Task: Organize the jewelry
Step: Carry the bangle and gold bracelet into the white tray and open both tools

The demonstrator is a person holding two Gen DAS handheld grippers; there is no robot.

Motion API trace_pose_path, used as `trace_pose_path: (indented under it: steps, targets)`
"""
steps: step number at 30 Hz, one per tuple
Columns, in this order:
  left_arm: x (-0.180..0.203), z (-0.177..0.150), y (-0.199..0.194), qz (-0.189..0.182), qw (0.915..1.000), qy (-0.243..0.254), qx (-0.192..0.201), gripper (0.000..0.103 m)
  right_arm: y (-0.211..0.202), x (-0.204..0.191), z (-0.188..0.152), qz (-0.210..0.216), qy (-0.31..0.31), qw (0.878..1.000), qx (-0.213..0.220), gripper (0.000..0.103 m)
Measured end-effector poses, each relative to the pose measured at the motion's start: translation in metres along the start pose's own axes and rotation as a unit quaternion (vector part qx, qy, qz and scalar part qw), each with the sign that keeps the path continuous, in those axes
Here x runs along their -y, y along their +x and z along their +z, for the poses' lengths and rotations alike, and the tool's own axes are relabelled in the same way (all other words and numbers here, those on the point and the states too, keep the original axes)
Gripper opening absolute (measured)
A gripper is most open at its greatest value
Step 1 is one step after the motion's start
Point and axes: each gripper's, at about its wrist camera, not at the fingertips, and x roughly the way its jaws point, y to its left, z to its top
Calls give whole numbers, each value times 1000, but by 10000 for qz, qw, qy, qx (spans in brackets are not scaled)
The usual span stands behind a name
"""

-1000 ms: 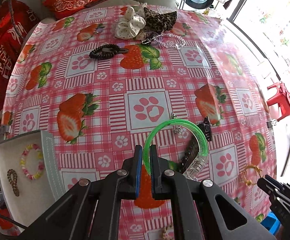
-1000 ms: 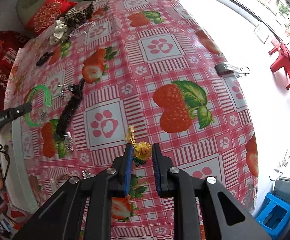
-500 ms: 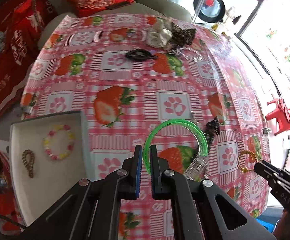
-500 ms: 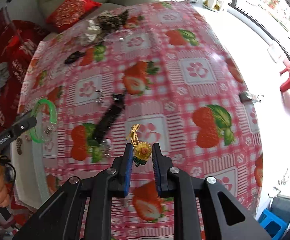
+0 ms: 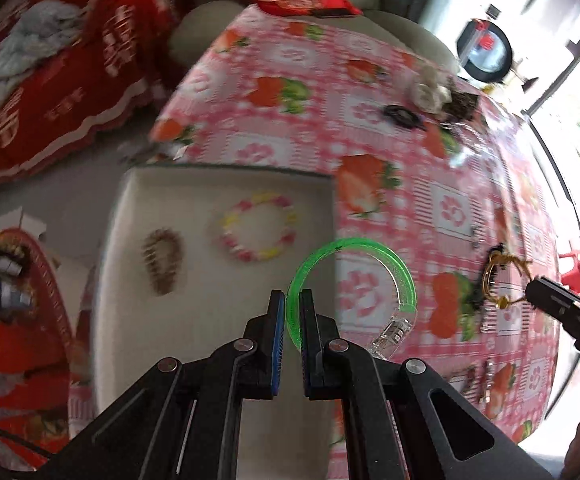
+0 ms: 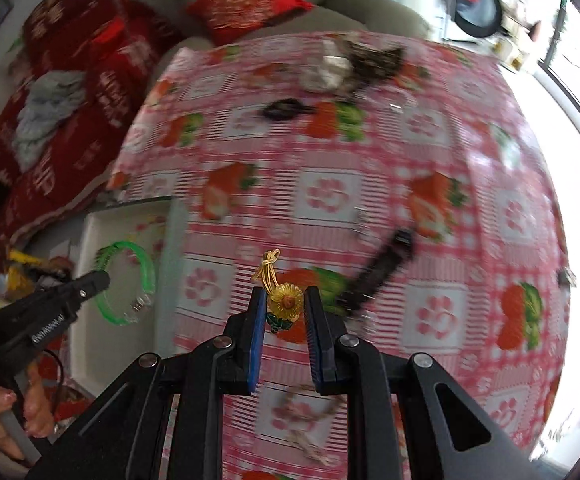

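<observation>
Left wrist view shows the left gripper (image 5: pixel 290 312) low in the centre of the frame, its jaws clamped on the thin rim of a green bangle (image 5: pixel 353 276), which arcs up and to the right of the pads with its clear clasp hanging at the lower right. Behind it, filling the left half of the frame, lies a white tray (image 5: pixel 130 320) butted against the edge of the table (image 5: pixel 449 208). Two pieces already rest in the tray: a pastel bead bracelet (image 5: pixel 258 227) and, to its left, a small brown beaded loop (image 5: pixel 162 259). The bangle hangs over the tray's right edge, not yet set down.

Right wrist view shows the right gripper (image 6: pixel 286 312) with its jaws closed on a sunflower hair tie (image 6: pixel 286 300), the yellow elastic loop standing up above the flower. It is over the strawberry cloth near the middle of the frame, to the right of the tray and apart from it.

By my reading, the task is perhaps a third done: two items stowed, two in the air heading for the tray. Plenty remains on the cloth: a dark hair clip (image 6: pixel 381 272) at centre right, a black coil tie (image 6: pixel 284 109) higher up, a heap of scrunchies (image 6: pixel 349 66) near the top, and some small blurred pieces near the lower edge that I cannot identify.
</observation>
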Motion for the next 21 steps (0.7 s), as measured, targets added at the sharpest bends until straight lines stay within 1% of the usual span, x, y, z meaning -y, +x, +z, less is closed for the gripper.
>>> trace_pose_path:
  steps: [4,8,12,16,21]
  targets:
    - [-33,-12,0,141,9995,-290,-36,14,10,-39,8,228,-351,9991,-52,21]
    - [-57,-26,4,286,9981,-534,-90,14,24,-79,13,484,-728,9960,-159,21]
    - [-77,-37,13,422,9966,-683,-188,14,44,-115,14,787,-999,9912,-379,21]
    - [-92,-48,25,501,9947,-839,-333,14,66,-143,10,1029,-1214,9851,-654,21]
    - [-99,-53,40,622,9931,-883,-456,14,92,-163,2,1255,-1314,9778,-1047,21]
